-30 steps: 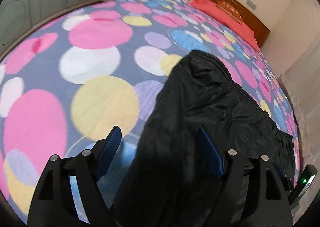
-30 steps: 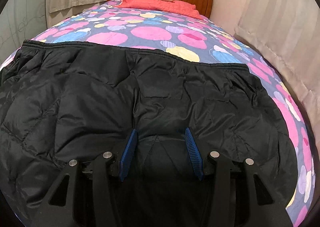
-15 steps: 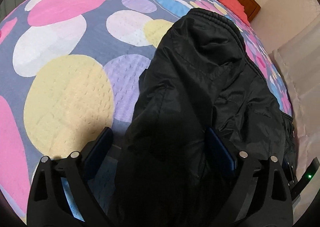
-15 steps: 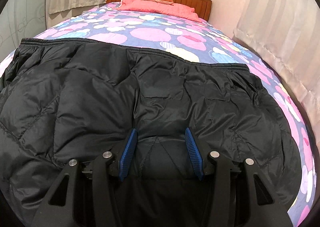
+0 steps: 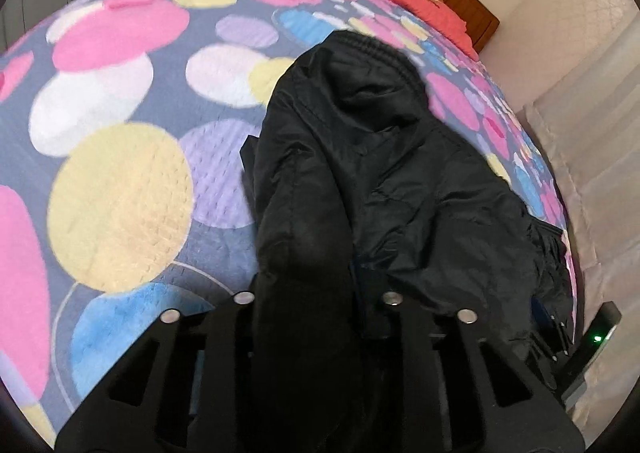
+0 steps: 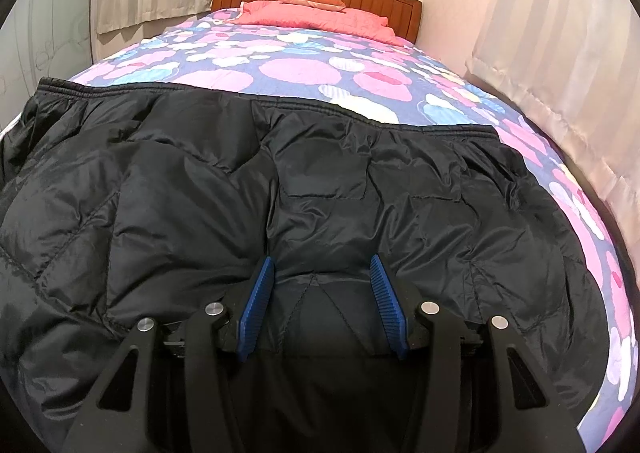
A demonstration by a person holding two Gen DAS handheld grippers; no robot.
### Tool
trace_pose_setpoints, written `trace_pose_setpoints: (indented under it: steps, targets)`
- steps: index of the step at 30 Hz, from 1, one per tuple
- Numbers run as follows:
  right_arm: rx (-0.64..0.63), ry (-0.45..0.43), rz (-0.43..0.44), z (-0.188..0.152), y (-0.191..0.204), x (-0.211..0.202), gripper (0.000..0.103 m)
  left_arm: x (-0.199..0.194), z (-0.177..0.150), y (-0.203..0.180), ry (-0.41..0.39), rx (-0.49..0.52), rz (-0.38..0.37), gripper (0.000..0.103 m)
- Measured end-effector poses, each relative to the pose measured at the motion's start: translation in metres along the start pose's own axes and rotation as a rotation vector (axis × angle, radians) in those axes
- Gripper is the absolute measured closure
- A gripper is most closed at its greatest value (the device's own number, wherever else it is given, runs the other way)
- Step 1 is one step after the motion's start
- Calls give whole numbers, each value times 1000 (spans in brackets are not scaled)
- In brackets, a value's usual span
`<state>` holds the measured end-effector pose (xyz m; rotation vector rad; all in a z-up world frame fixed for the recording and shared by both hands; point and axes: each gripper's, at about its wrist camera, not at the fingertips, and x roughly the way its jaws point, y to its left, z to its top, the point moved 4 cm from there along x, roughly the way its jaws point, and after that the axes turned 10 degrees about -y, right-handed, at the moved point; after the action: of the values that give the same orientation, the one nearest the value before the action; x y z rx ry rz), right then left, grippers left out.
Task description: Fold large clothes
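Left wrist view: the left gripper (image 5: 308, 277) is closing on a bunched sleeve of the black puffer jacket (image 5: 400, 173) lying on the spotted bedspread (image 5: 120, 193); slick fabric may slip free.

Right wrist view: the right gripper (image 6: 322, 293) stands half-open around the jacket's collar (image 6: 316, 313), pads apparently not pressing, so lifting could leave it behind.

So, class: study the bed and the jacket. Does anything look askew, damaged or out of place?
Nothing looks damaged or spilled. The black jacket lies wrinkled across the spotted bedspread, still unfolded; one part is bunched between the closing jaws of the left gripper. The red pillow sits tidily.
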<state>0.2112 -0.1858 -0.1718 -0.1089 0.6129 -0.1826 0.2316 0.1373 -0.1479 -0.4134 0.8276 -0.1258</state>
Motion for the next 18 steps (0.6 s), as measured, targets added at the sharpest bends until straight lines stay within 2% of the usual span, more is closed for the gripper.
trace_pose_setpoints:
  steps: [3, 9, 14, 18]
  targets:
    - [9, -3, 6, 0, -3, 2, 51, -19, 8, -21, -24, 17, -34, 81]
    - [48, 3, 40, 6, -12, -2, 47, -60, 13, -89, -68, 87, -125, 82]
    - [121, -32, 56, 8, -44, -25, 36, -80, 8, -163, -87, 181, -182, 82]
    - [154, -51, 37, 4, -82, -42, 36, -81, -6, -214, -90, 253, -205, 83]
